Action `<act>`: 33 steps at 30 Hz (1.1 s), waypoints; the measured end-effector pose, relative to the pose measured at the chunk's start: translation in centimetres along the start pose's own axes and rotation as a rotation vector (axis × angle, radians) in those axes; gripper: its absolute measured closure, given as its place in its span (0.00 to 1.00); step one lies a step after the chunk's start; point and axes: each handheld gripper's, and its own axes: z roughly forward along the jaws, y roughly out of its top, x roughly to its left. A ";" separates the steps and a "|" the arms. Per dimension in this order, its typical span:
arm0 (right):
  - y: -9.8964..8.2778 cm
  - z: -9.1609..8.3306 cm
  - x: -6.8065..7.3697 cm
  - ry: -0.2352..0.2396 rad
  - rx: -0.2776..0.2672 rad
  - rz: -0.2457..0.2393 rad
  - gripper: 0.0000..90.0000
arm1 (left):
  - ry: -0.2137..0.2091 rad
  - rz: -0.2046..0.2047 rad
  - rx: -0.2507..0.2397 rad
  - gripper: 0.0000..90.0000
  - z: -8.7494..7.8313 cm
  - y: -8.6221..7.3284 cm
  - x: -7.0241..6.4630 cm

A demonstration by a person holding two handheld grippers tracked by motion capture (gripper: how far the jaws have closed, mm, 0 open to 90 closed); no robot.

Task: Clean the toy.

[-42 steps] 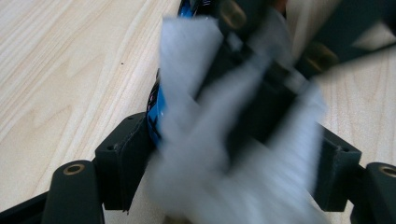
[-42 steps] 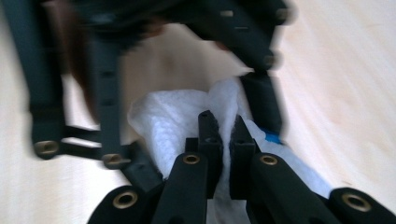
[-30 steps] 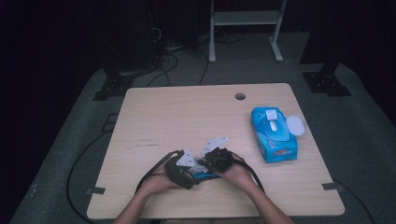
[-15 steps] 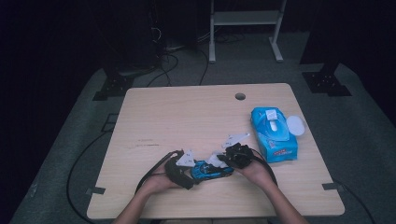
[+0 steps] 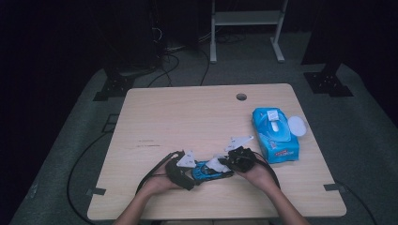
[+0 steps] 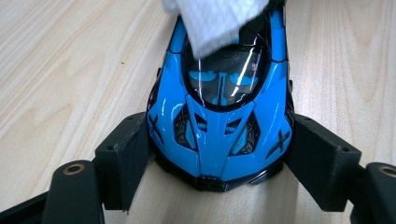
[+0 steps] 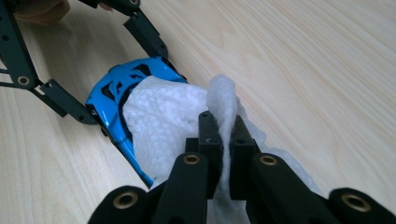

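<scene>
Left claw [image 6: 217,154] clamped on the nose of the glossy blue toy sports car [image 6: 219,116], one pad against each flank; right claw [image 7: 223,140] shut tight on a pinch of white textured wet wipe [image 7: 163,119], which drapes over the car's rear half. Car sits on the pale wood-grain bench [image 5: 187,117], directly between the two claws.

Risks, largest first:
- Car slipping out of the left claw. Grip is only on the tapered, glossy nose; a hard wiping push toward or across it could squirt the car loose.
- Wipe pulling free of the right claw. Only a thin fold is pinched; drag on the bodywork may tug it out.
- Wipe snagging on the car's vents or wheel arches and tearing.

Views compared:
- High view gives layout: blue soft wipe pack [image 5: 274,133] with its white round lid [image 5: 296,125] flipped open, well right of the right claw.
- Left gripper view shows pad contact on the flanks and the windscreen.
- Right gripper view shows the pinched fold.
</scene>
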 end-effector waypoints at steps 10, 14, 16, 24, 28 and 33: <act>0.0 -0.2 0.2 -0.019 0.010 -0.019 0.97 | -0.002 -0.005 0.000 0.28 0.0 0.0 0.0; 1.5 1.3 1.3 0.015 -0.001 -0.044 0.97 | -0.001 -0.005 0.000 0.28 0.0 0.0 0.0; 2.5 2.4 1.9 0.037 0.010 -0.060 0.97 | -0.003 -0.012 0.000 0.28 0.0 0.0 0.0; 1.3 1.3 0.2 -0.016 0.019 -0.030 0.97 | -0.002 -0.002 -0.002 0.28 0.0 -0.1 0.1; -0.1 -0.1 -0.1 -0.022 0.008 -0.012 0.97 | -0.004 -0.002 -0.004 0.28 0.0 -0.1 0.1; -1.0 -1.1 1.0 0.028 -0.032 -0.040 0.97 | -0.004 -0.006 -0.007 0.28 0.0 -0.1 0.0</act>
